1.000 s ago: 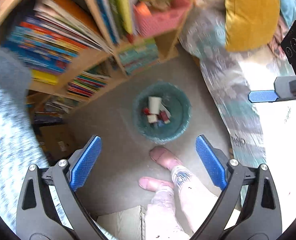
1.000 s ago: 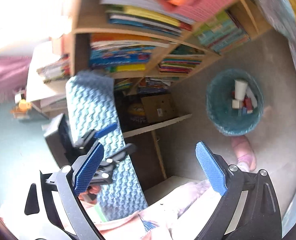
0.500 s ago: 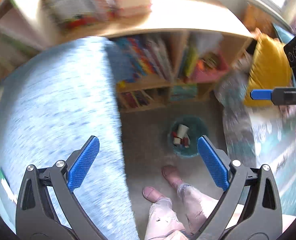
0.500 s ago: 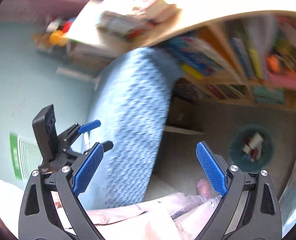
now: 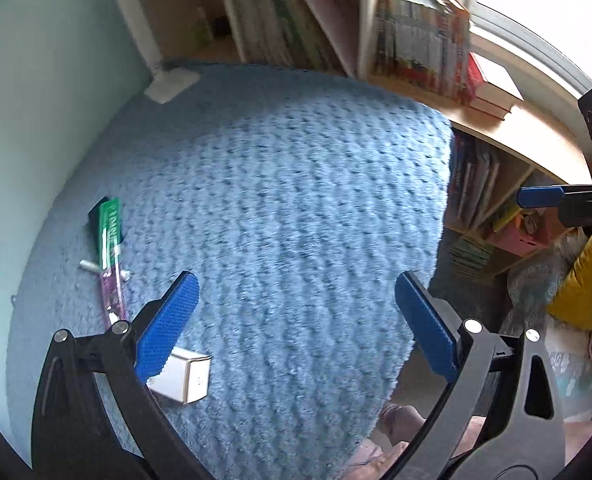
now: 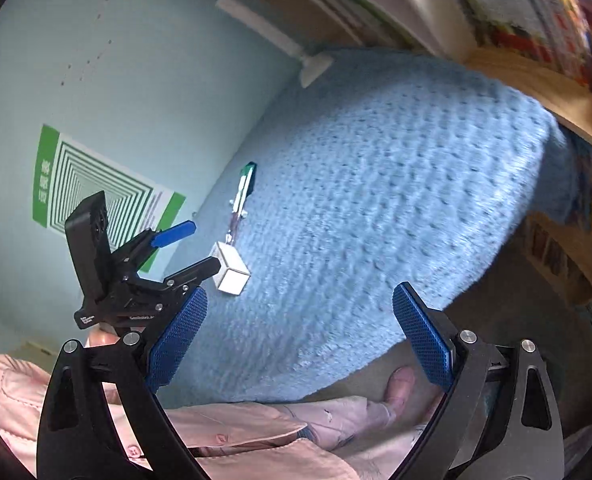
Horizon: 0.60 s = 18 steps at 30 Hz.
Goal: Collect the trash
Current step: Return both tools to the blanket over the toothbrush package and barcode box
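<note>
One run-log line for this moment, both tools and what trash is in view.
left tool: open, empty | right tool: open, empty | on blue blanket: white box, green wrapper | phase: approaching

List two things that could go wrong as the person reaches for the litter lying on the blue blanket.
1. The small white box sits right by the left gripper; its open fingers might nudge it across the soft blue blanket rather than grasp it.
2. The green wrapper lies flat over a thin white stick, so a pinch could lift only one of them.
</note>
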### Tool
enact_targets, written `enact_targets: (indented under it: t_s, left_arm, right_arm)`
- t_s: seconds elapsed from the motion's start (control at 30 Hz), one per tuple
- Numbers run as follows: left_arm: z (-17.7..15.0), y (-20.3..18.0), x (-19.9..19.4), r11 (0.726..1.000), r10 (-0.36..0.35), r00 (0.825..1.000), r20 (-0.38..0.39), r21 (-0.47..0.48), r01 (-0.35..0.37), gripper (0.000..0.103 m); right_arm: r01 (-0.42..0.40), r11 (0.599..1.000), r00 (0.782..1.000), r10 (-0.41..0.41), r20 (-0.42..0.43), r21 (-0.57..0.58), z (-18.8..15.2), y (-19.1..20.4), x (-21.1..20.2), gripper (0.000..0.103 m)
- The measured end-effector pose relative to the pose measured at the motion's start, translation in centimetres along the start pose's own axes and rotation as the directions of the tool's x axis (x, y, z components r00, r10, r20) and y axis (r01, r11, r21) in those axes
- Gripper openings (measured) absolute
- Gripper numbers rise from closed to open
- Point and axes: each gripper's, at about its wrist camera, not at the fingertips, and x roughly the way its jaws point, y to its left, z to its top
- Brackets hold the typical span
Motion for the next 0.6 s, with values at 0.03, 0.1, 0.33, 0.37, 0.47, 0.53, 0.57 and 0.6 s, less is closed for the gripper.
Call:
enact_targets:
  t_s: [0.03,0.1,0.33,0.37,0.47,0.53,0.57,0.6]
  left_arm:
    - [-0.5,1.4,-0.4,0.999,0.01,1.0,0.001,-0.038,-0.01,0.096]
    - [-1.4,3.9,-0.8,0.995,0.027,1.0,0.002,-0.099,-0.027,0.096]
    - [-5.4,12.0,-2.3,0.953,0.125,0.992,-0.019,-0.275,-0.125,0.096]
    - [-6.1,13.4,-2.5,0.944,0.137,0.99,-0.026,-0.301,-0.139,0.096]
    - [-7.3,15.9,-3.0,0.926,0.169,0.985,-0.037,-0.335,-0.172,0.096]
    - [-8.1,17.8,-3.2,0.916,0.174,0.984,-0.041,-0.361,-0.177,0.096]
    - [-8.5,18.9,-3.3,0.908,0.171,0.984,-0.045,-0.38,-0.175,0.096]
    - [-8.5,19.3,-3.4,0.906,0.168,0.985,-0.045,-0.387,-0.172,0.096]
  right_arm:
    - [-0.013,1.0,1.0,0.012,-0.024,-0.022,0.7,1.0,1.2,0.093]
    - [-0.033,0.997,0.997,0.028,-0.069,-0.065,2.0,2.9,3.6,0.093]
    - [-0.092,0.981,0.976,0.054,-0.213,-0.172,5.1,7.6,11.1,0.093]
    - [-0.1,0.979,0.972,0.057,-0.229,-0.18,5.4,8.3,12.1,0.093]
    - [-0.143,0.973,0.96,0.092,-0.264,-0.181,6.5,9.9,14.8,0.093]
    - [-0.167,0.971,0.952,0.114,-0.283,-0.172,7.1,10.8,16.6,0.093]
    - [-0.175,0.97,0.95,0.122,-0.289,-0.167,7.4,11.2,17.4,0.093]
    - [-0.179,0.97,0.947,0.125,-0.296,-0.162,7.7,11.6,18.2,0.093]
